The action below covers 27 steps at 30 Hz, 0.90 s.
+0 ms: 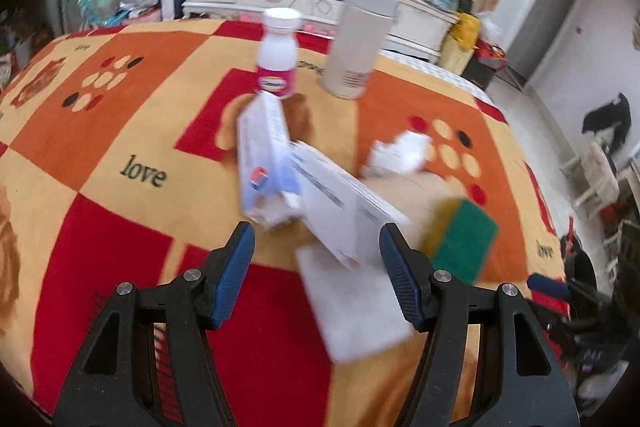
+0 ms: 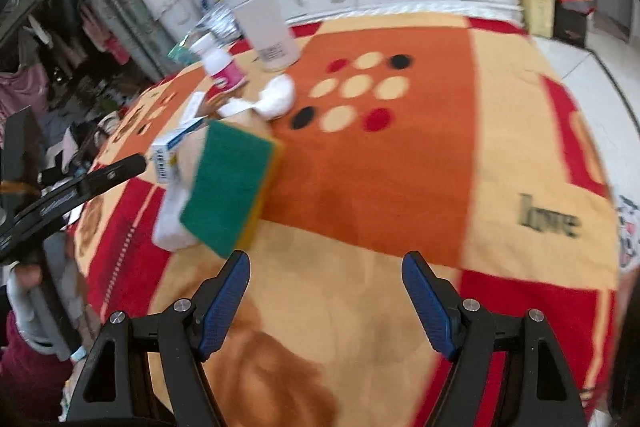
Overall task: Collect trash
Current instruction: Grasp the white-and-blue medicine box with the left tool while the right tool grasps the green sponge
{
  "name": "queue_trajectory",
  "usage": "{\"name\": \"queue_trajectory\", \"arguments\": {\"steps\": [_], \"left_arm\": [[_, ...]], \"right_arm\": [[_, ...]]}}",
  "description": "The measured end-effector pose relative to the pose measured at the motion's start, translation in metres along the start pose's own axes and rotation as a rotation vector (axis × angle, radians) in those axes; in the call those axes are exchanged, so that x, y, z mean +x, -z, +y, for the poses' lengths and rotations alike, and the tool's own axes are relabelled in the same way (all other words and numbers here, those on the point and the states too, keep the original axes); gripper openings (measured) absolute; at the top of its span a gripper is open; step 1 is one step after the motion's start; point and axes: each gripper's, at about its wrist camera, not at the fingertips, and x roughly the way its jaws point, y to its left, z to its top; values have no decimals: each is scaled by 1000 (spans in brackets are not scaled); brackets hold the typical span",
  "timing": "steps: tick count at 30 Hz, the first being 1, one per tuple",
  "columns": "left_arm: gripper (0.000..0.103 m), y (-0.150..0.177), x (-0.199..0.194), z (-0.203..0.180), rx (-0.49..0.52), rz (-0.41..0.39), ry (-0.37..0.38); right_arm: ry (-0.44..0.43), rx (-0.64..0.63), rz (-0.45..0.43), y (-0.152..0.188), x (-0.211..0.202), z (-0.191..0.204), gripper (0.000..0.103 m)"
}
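The work surface is a soft fleece blanket [image 1: 120, 131] printed in red, orange and cream squares, with oval dots and the word "love".

At the far side stand a tall, smooth white cylindrical container [image 1: 356, 39] and, to its left, a small white plastic bottle with a pink label [image 1: 279, 61].

The trash lies in the middle of the blanket. Two flat white cardboard boxes with blue print [image 1: 320, 183] lean against each other, both tilted. A flat white rectangular pad [image 1: 352, 307] lies nearer, partly under the right box. A crumpled white tissue wad [image 1: 396, 153] sits to the right of the boxes. A rectangular sponge with a coarse green scouring face and yellow foam body [image 1: 460, 243] lies near right; in the right wrist view it [image 2: 230, 187] rests partly on the white pad.

The left gripper [image 1: 316, 239] points at the boxes, its ribbed blue pads [image 1: 234, 271] spread wide, holding nothing. The right gripper [image 2: 326, 263] hovers just short of the sponge's near corner, fingers wide apart and empty.
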Motion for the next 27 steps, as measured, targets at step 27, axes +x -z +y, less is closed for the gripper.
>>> {"name": "queue_trajectory", "arguments": {"steps": [27], "left_arm": [[29, -56, 90, 53, -156, 112, 97]], "right_arm": [[-57, 27, -6, -34, 69, 63, 66]]}}
